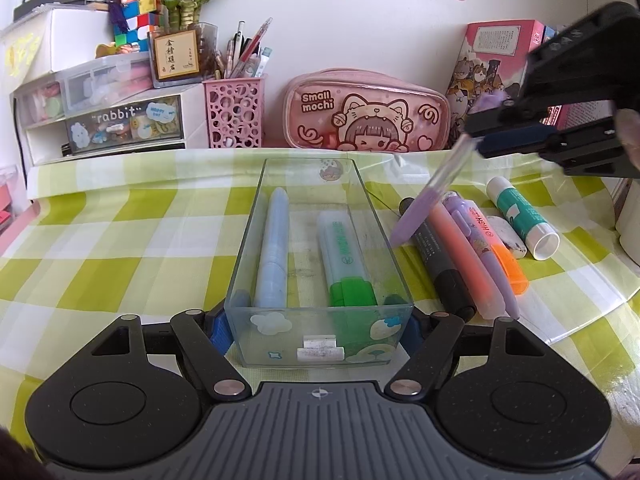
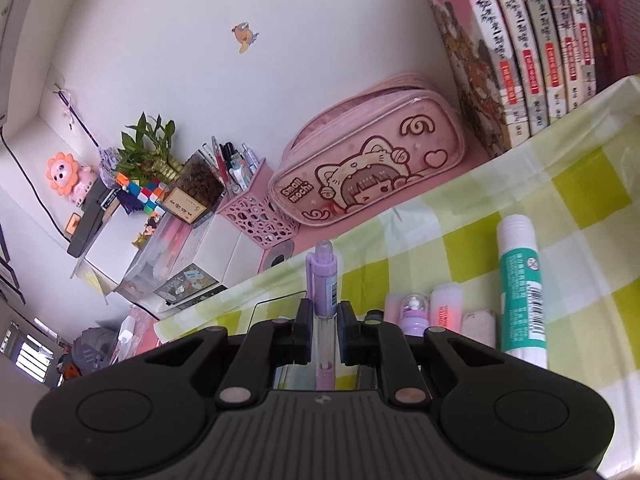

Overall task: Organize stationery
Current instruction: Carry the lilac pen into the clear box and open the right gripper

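A clear plastic tray stands lengthwise on the checked cloth and holds a light blue pen and a green highlighter. My left gripper is shut on the tray's near end, fingers outside its side walls. My right gripper is shut on a purple pen. In the left wrist view that pen hangs tilted, tip down, just right of the tray's right wall. Right of the tray lie a black marker, a pink highlighter, a purple pen, an orange highlighter, an eraser and a glue stick.
A pink pencil case, a pink pen holder, drawer boxes and books line the back wall. The glue stick and pen ends show close to my right gripper. A white cylinder stands at the far right.
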Tool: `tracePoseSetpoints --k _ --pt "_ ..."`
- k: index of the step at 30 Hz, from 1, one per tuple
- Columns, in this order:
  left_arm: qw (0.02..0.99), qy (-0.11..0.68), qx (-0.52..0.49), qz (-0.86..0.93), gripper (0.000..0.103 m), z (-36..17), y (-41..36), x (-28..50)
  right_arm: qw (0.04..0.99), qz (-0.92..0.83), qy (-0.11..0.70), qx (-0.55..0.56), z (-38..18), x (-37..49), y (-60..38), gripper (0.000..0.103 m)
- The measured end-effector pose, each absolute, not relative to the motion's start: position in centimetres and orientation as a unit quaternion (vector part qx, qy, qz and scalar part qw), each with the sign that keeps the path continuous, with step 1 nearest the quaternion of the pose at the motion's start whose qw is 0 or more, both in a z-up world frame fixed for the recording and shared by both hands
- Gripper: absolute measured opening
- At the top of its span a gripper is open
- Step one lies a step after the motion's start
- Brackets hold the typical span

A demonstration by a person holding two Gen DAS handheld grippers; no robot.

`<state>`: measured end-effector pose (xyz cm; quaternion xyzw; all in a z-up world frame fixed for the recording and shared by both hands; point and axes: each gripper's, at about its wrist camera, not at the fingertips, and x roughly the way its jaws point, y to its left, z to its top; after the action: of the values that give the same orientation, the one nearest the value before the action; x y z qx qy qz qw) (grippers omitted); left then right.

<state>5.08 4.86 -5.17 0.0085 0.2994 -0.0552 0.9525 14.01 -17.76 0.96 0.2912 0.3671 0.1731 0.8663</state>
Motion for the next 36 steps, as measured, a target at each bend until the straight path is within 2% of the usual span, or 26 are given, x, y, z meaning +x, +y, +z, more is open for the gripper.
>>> tracePoseSetpoints --k 10,17,23,36 --pt "0.953 0.299 0.009 -0.055 0.075 -5.2 4.8 5.1 0.864 0.155 0.369 0.306 1.7 11.0 -22.0 0.017" --pt "0.953 0.299 0.008 -0.055 0.075 -5.2 4.9 5.1 0.836 0.126 0.431 0.315 -0.8 16.5 -21.7 0.019" --pt "0.953 0.299 0.006 -0.056 0.075 -5.2 4.9 5.1 0.83 0.088 0.478 0.275 -3.0 19.5 -19.6 0.02" --pt "0.953 0.299 0.004 -0.057 0.075 -5.1 5.0 5.2 0.842 0.088 0.479 0.234 -2.9 17.8 -18.3 0.023"
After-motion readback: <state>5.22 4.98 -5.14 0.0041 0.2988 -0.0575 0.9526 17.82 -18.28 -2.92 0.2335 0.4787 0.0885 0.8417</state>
